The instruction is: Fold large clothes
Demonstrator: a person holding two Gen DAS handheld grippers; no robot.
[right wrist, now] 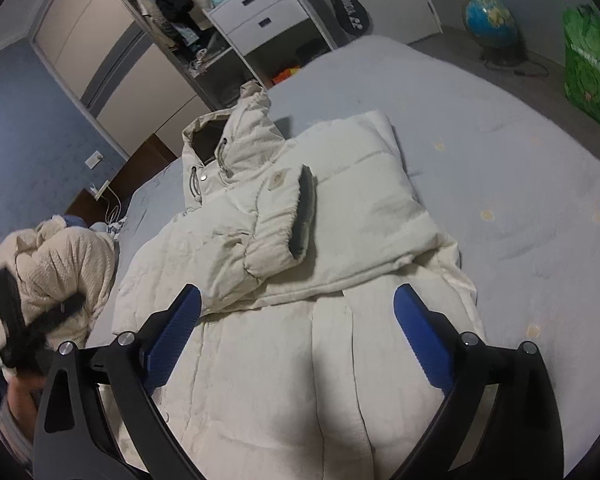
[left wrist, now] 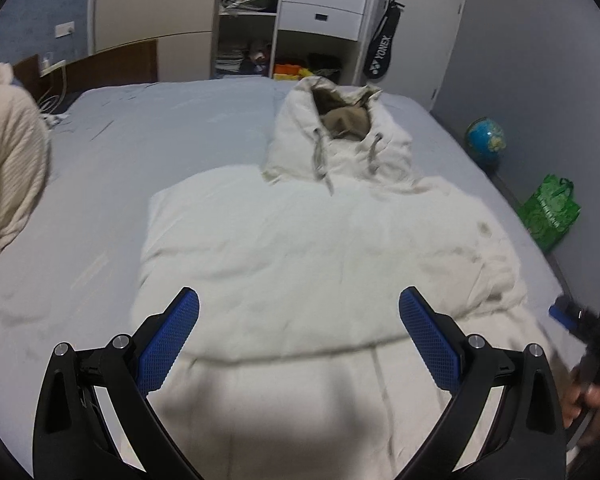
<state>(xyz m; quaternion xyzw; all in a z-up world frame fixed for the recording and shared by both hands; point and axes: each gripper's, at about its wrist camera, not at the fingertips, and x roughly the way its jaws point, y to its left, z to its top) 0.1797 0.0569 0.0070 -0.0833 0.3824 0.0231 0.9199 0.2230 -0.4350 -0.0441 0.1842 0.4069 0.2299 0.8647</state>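
A white hooded puffer coat [left wrist: 300,240] lies flat on the grey bed [left wrist: 160,128], its hood [left wrist: 340,136] towards the far side. In the right wrist view the coat [right wrist: 372,200] has one side folded inward, and a sleeve with a dark cuff [right wrist: 304,212] lies across its body. My left gripper [left wrist: 299,300] hangs open above the coat's lower half with nothing between its blue pads [left wrist: 172,344]. My right gripper [right wrist: 298,296] is also open over the coat's lower part and holds nothing. It shows blurred at the right edge of the left wrist view [left wrist: 568,314], with a hand [left wrist: 592,400] behind it.
A cream knitted garment [right wrist: 60,264] is heaped on the bed's left side. Beyond the bed stand open wardrobe shelves with white drawers [left wrist: 324,4] and a hanging racket bag [left wrist: 380,52]. A globe [left wrist: 485,140] and a green bag [left wrist: 550,212] sit on the floor at the right.
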